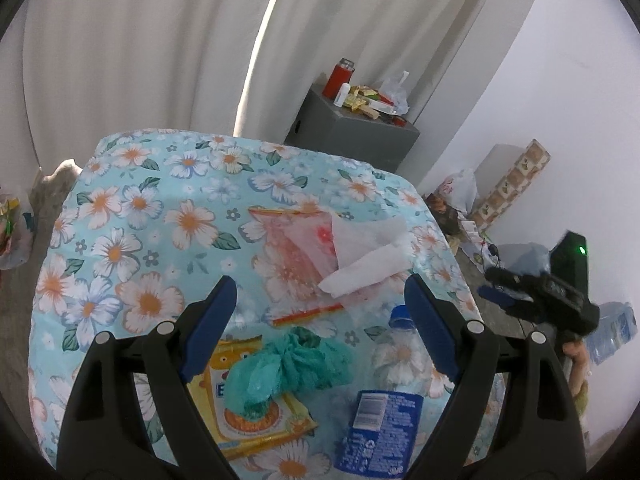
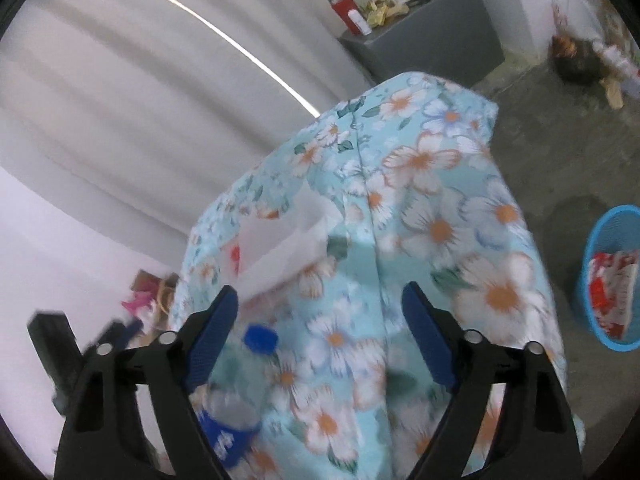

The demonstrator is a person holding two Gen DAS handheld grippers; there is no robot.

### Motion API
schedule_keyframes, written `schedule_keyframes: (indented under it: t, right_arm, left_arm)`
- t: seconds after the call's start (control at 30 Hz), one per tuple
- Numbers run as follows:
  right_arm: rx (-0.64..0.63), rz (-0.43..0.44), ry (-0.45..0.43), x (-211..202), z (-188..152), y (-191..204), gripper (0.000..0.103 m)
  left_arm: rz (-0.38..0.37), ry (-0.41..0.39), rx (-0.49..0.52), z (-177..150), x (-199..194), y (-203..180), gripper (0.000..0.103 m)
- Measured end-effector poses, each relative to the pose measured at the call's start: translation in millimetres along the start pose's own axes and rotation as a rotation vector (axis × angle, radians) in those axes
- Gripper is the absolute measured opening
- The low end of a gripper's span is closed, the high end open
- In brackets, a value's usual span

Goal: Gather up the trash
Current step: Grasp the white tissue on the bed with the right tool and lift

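Trash litters my flowered table (image 1: 120,216): tissue (image 1: 360,256), green netting (image 1: 296,360), plastic bottle (image 1: 384,400). Both my left gripper (image 1: 320,328) and right gripper (image 2: 320,332) gape wide, empty. I'd straddle the bottle squarely before closing, then carry it to the blue basket (image 2: 592,280).

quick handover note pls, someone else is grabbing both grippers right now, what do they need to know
Left gripper: open, empty, over the flowered table.
Right gripper: open, empty, near the plastic bottle.
Still on the table: bottle, white tissue, pink wrapper, teal net, yellow packet.
Blue bin on the floor to the right already holds some trash.
Left: all five pieces.
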State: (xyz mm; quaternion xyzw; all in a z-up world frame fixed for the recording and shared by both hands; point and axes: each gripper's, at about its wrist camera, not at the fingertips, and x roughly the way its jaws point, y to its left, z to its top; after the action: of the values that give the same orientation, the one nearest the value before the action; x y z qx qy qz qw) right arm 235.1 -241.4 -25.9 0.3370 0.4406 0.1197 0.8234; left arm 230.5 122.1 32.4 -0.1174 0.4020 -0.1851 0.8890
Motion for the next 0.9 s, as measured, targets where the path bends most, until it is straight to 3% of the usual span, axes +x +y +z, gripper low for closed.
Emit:
schedule_keyframes:
  t: [0.27, 0.6, 0.7, 0.77, 0.9]
  right_arm:
    - [-0.011, -0.022, 0.058, 75, 63, -4, 0.054]
    - [-0.174, -0.093, 0.143, 137, 95, 16, 0.045]
    - [-0.206, -0.137, 0.149, 142, 92, 17, 0.032]
    - [-0.208, -0.147, 0.140, 136, 91, 16, 0.008]
    - [-0.190, -0.083, 0.094, 111, 87, 14, 0.002]
  left_arm:
    - [-0.003, 0.032, 0.007, 0, 17, -1, 0.081]
    - [0.010, 0.065, 0.039, 1, 26, -2, 0.081]
    - [0.013, 0.062, 0.053, 7, 29, -2, 0.081]
    - [0.015, 0.061, 0.057, 11, 32, -3, 0.081]
    - [0.006, 0.065, 0.052, 16, 37, -4, 0.079]
